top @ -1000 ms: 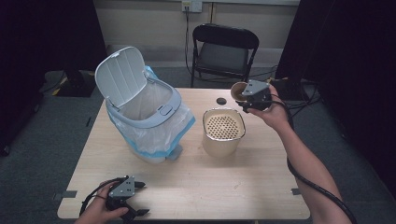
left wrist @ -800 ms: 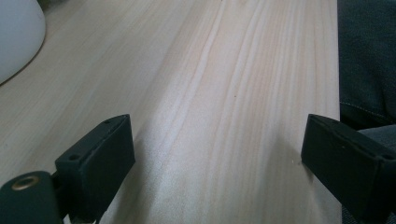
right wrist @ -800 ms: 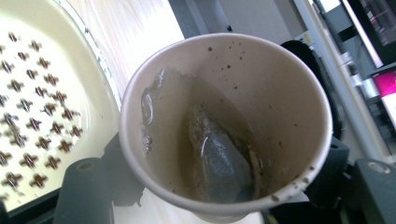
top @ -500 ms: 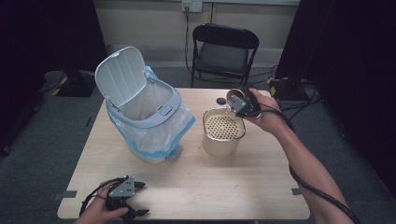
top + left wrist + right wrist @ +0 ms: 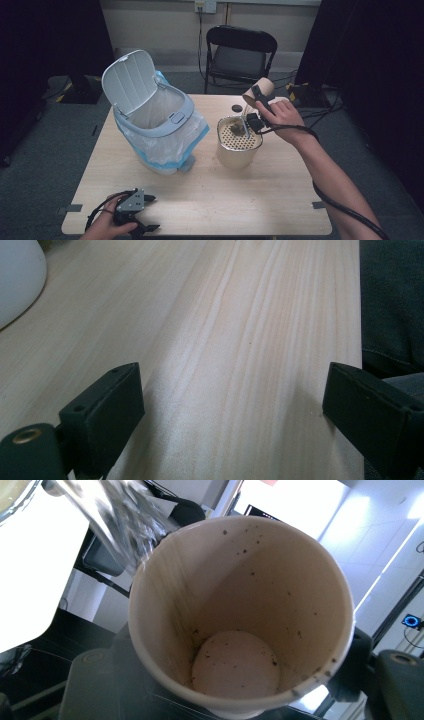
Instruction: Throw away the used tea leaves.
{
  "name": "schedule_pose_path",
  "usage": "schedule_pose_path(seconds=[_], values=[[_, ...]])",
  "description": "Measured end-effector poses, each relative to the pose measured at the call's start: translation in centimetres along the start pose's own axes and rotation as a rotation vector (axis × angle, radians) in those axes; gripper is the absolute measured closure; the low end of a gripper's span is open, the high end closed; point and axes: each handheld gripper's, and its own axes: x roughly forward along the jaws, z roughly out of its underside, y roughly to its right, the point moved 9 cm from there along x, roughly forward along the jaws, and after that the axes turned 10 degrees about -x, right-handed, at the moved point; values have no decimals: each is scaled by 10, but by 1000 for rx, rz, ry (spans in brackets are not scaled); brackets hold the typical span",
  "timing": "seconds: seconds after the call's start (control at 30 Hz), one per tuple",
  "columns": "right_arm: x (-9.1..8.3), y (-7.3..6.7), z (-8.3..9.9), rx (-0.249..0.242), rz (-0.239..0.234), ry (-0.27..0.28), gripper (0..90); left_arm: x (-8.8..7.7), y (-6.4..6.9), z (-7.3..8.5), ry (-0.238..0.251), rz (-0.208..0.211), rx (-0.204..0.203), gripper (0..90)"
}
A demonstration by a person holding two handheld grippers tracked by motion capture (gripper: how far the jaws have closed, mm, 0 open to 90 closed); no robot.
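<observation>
My right gripper (image 5: pixel 259 100) is shut on a brown paper cup (image 5: pixel 260 88), tipped on its side above a beige container (image 5: pixel 237 157) with a perforated strainer top. A thin stream of liquid (image 5: pixel 246 118) runs from the cup onto the strainer, where a dark lump (image 5: pixel 236 129) lies. In the right gripper view the cup (image 5: pixel 240 615) shows a speckled inside and clear liquid (image 5: pixel 117 517) leaving its rim. My left gripper (image 5: pixel 149 213) rests on the table's near left corner, open (image 5: pixel 232 400) over bare wood.
A white pedal bin (image 5: pixel 155 117) with its lid up and a blue-tinted liner stands at the table's left. A small black cap (image 5: pixel 236 108) lies behind the container. A black folding chair (image 5: pixel 240 50) stands beyond the far edge.
My right hand has carried the cup leftward from behind the container's right side to above it and tipped it over. Liquid now falls onto the strainer. The left hand has stayed put.
</observation>
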Motion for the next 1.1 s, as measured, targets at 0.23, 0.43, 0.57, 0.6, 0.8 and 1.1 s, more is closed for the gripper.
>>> schedule_pose_path(seconds=[0.23,0.43,0.57,0.6,0.8,1.1], values=[[3,-11,2,448,-233,114,305,0,0,0,-2,0,3,90],[3,-23,1,813,-454,228,303,0,0,0,1,1,3,90],[0,-25,-1,1058,-577,319,302,0,0,0,1,-1,3,90],[0,-25,-1,1090,-588,330,301,0,0,0,0,-1,3,90],[-2,-24,-5,1199,-655,381,299,0,0,0,1,-1,3,90],[-4,-24,-5,1282,-717,409,297,0,0,0,1,-1,3,90]])
